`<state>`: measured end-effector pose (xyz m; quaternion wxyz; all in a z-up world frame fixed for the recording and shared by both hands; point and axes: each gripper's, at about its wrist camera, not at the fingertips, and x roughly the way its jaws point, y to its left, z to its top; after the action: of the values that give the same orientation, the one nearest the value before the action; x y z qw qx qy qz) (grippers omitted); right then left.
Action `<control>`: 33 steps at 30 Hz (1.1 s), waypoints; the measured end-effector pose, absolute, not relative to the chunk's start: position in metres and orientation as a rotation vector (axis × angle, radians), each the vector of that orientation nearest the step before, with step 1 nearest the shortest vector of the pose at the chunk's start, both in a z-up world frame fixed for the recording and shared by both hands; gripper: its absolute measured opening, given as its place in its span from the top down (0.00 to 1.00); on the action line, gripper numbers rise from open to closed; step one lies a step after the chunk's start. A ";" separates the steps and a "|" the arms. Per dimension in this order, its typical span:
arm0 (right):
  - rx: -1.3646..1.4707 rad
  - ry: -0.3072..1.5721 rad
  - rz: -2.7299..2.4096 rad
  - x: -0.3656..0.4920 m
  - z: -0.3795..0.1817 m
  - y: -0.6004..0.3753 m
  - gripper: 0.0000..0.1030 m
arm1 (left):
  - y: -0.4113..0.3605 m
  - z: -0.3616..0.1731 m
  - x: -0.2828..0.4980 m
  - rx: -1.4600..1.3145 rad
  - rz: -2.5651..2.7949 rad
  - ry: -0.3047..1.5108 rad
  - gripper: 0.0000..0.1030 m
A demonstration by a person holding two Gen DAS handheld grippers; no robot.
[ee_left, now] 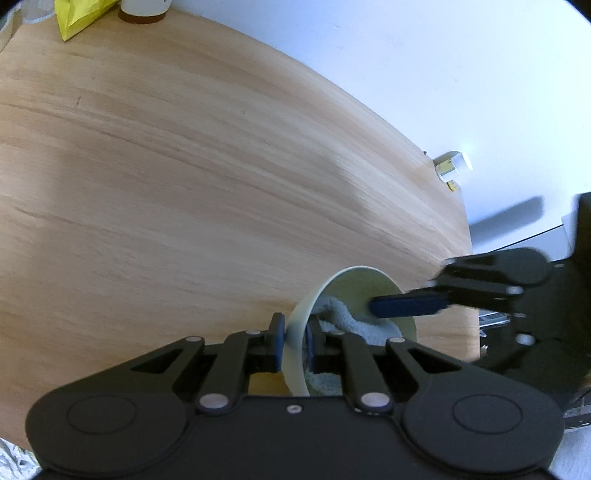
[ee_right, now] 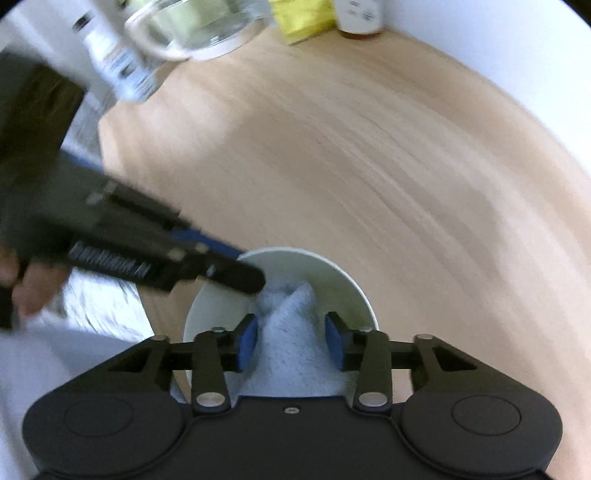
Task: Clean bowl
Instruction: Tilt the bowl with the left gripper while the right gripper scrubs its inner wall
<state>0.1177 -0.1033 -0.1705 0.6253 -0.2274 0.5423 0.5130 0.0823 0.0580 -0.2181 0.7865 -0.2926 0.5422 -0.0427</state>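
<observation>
A pale cream bowl (ee_left: 354,291) is tipped on its side above the wooden table (ee_left: 184,166). My left gripper (ee_left: 295,332) is shut on the bowl's rim, with one pad outside and one inside. A light blue cloth (ee_left: 354,325) lies bunched in the bowl. From the right, one of my right gripper's fingers (ee_left: 406,304) reaches into the bowl above the cloth. In the right wrist view the cloth (ee_right: 291,350) fills the gap of my right gripper (ee_right: 291,332); the pads stand wide beside it and do not pinch it. The bowl (ee_right: 295,262) sits just beyond, and the left gripper (ee_right: 243,273) clamps its left rim.
A glass bowl (ee_right: 195,26) and a clear bottle (ee_right: 118,62) stand at the far left of the table. At the back are a yellow packet (ee_left: 79,14) and a jar (ee_left: 142,11). A small white bottle (ee_left: 452,166) sits by the right edge. A hand (ee_right: 33,288) holds the left gripper.
</observation>
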 end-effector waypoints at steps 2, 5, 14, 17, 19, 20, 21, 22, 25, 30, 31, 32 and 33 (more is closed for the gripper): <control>-0.590 1.201 1.223 0.114 -0.155 -0.110 0.45 | 0.058 -0.215 0.081 -0.634 -0.096 1.165 0.89; -0.635 1.189 1.274 0.113 -0.134 -0.127 0.48 | 0.056 -0.203 0.075 -0.642 -0.102 1.137 0.88; -0.737 1.221 1.247 0.110 -0.173 -0.091 0.74 | 0.037 -0.182 0.047 -0.516 -0.104 1.138 0.87; -0.777 1.238 1.248 0.109 -0.188 -0.067 0.74 | 0.032 -0.183 0.042 -0.507 -0.109 1.146 0.86; -0.799 1.253 1.238 0.108 -0.196 -0.062 0.75 | 0.029 -0.182 0.040 -0.504 -0.111 1.147 0.86; -0.801 1.253 1.233 0.108 -0.197 -0.061 0.76 | 0.028 -0.181 0.039 -0.501 -0.111 1.147 0.86; -0.802 1.254 1.229 0.108 -0.198 -0.059 0.76 | 0.027 -0.180 0.038 -0.498 -0.109 1.146 0.86; -0.803 1.255 1.226 0.108 -0.199 -0.058 0.77 | 0.026 -0.179 0.038 -0.495 -0.106 1.145 0.86; -0.753 1.276 1.222 0.116 -0.198 -0.063 0.80 | 0.028 -0.177 0.035 -0.511 -0.101 1.146 0.86; -0.407 1.372 1.212 0.144 -0.182 -0.101 0.85 | 0.029 -0.184 0.035 -0.574 -0.119 1.147 0.87; -0.332 1.388 1.214 0.149 -0.180 -0.108 0.86 | 0.029 -0.185 0.036 -0.580 -0.121 1.146 0.87; -0.263 1.402 1.205 0.154 -0.179 -0.113 0.88 | 0.029 -0.186 0.036 -0.586 -0.123 1.144 0.87; -0.209 1.412 1.200 0.158 -0.180 -0.117 0.88 | 0.029 -0.186 0.037 -0.593 -0.126 1.142 0.87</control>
<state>0.1582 -0.1171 -0.1798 0.5961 -0.0902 0.6080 0.5166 0.0370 0.0294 -0.1865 0.7983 -0.2762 0.5320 -0.0586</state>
